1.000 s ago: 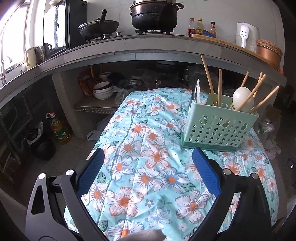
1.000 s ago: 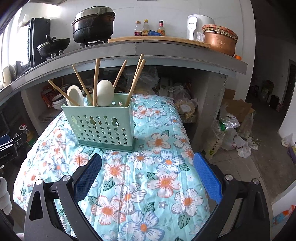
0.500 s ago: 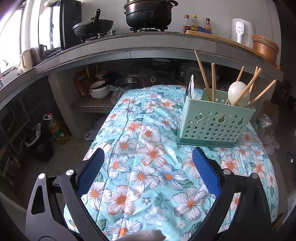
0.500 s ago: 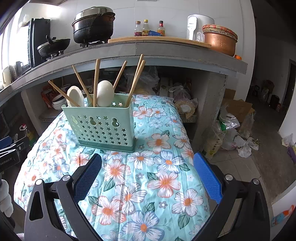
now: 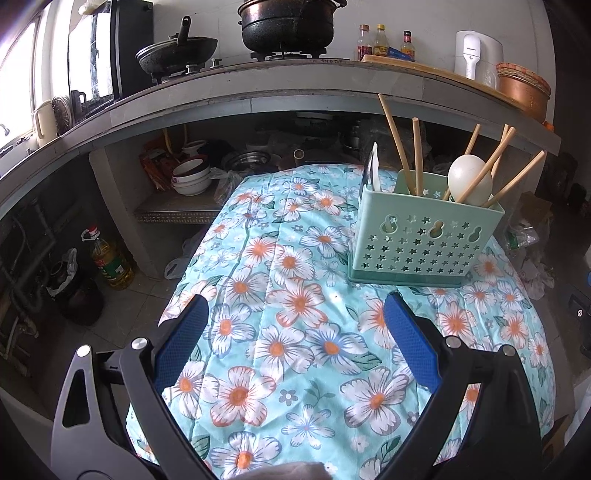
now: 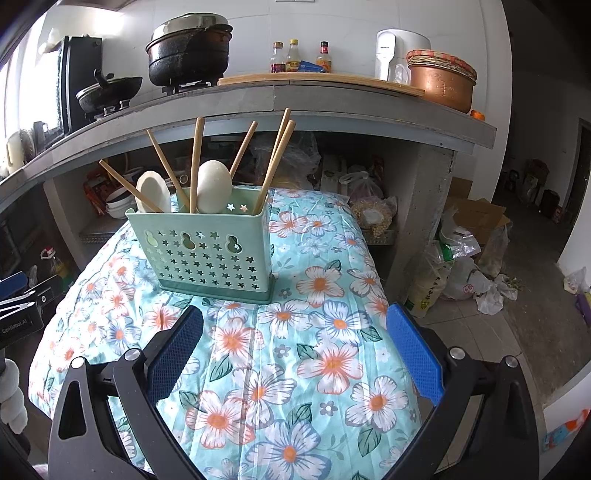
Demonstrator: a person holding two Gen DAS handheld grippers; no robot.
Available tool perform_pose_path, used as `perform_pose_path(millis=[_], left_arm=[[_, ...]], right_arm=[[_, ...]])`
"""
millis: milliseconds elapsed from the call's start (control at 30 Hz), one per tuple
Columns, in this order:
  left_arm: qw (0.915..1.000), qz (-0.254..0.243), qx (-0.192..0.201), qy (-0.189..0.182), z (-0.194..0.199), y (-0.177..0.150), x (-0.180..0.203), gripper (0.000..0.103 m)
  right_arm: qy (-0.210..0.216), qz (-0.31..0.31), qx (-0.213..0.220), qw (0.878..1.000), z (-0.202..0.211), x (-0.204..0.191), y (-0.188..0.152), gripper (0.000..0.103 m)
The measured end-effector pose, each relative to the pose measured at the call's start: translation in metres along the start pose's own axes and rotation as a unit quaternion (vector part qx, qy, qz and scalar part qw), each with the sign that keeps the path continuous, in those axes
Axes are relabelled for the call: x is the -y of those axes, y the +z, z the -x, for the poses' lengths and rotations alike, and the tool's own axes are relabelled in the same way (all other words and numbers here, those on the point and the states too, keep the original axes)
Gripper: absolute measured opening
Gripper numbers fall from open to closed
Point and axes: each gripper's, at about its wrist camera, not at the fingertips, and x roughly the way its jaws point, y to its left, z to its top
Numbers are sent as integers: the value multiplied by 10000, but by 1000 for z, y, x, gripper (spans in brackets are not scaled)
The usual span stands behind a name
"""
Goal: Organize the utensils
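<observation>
A mint-green perforated utensil holder stands upright on the floral tablecloth; it also shows in the right wrist view. Several wooden chopsticks and two white spoons stick up out of it. My left gripper is open and empty, above the cloth, to the near left of the holder. My right gripper is open and empty, just in front of the holder. The left gripper's body shows at the left edge of the right wrist view.
A grey concrete counter runs behind the table with a black pot, a wok, bottles and a copper bowl. Bowls sit under it. An oil bottle and bags lie on the floor.
The left gripper has pulled back and shifted left a little, so the holder sits slightly farther right in its view. The right gripper has barely moved. Both stay open.
</observation>
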Motion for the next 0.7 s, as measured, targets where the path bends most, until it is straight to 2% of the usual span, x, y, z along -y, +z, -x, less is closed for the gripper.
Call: perform_pose_path(millis=[700], left_arm=[[9998,-156,41,-131,3,1,6,92]], right_arm=[[33,11,-14,10000,0,-2,1,97]])
